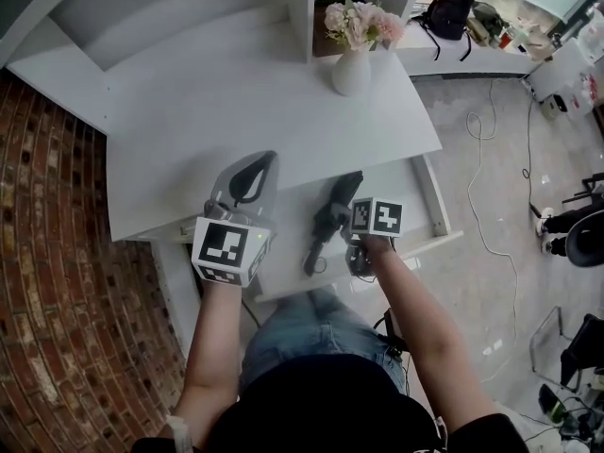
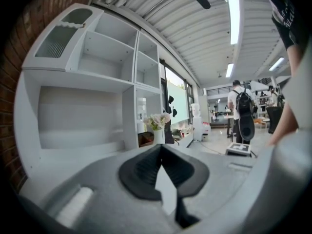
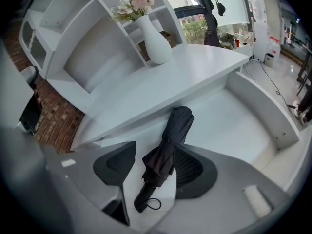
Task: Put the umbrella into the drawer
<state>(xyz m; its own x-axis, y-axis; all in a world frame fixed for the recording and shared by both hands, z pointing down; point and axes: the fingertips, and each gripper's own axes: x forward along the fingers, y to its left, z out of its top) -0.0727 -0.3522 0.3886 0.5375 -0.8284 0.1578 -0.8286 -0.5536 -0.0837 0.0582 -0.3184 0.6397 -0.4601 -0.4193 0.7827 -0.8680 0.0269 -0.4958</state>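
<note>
One folded black fabric umbrella (image 3: 163, 152); one pulled-out white drawer (image 1: 436, 208); one white desk top (image 1: 236, 111); one white ceramic vase (image 1: 351, 72) of pink flowers; two grey plastic handheld grippers, left gripper (image 2: 161, 149) and right gripper (image 3: 155, 147); two black-and-white marker cubes (image 1: 229, 250), (image 1: 377, 216); one black backpack (image 1: 451, 12) on the far counter.

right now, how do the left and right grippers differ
The left gripper has its jaws together, nothing between; the right gripper has them apart with the folded umbrella between. The left is over the desk top, the right over the open drawer. Both carry marker cubes.
</note>
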